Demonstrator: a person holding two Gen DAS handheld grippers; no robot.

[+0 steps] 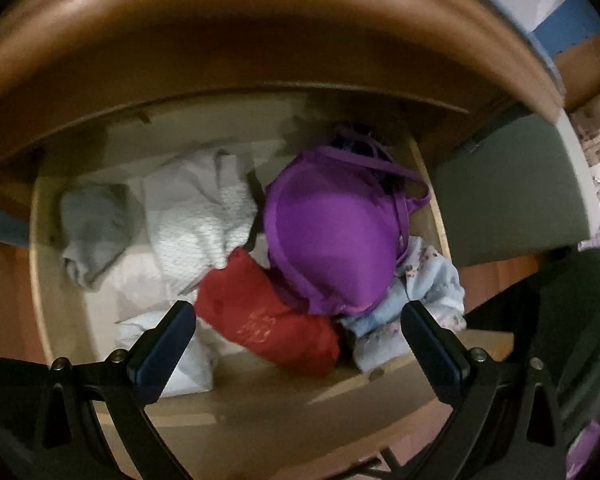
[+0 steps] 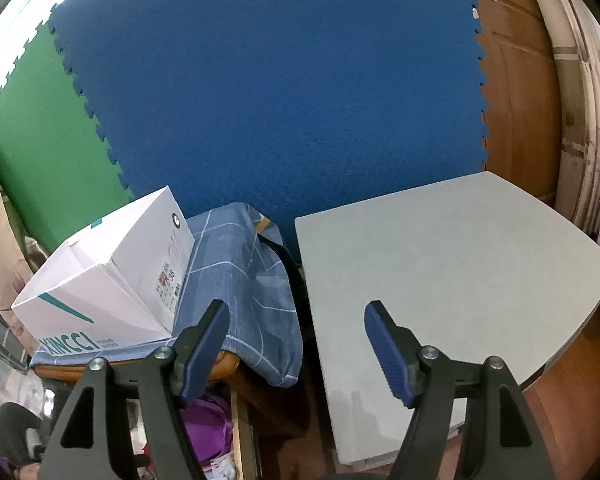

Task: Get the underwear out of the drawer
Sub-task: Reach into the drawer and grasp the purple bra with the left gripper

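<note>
Both hand-held grippers spread, empty: left (image 1: 298, 312) over drawer (image 1: 40, 280); box (image 2: 100, 292) reads "XINCCI".

The left gripper (image 1: 298, 318) points down into an open drawer (image 1: 36, 280), its jaws spread wide with nothing gripped. Between them lie a red garment (image 1: 260, 320) and a purple bra (image 1: 332, 228). White cloth (image 1: 196, 216) and grey cloth (image 1: 92, 228) lie left; pale floral fabric (image 1: 428, 288) lies right.
</note>
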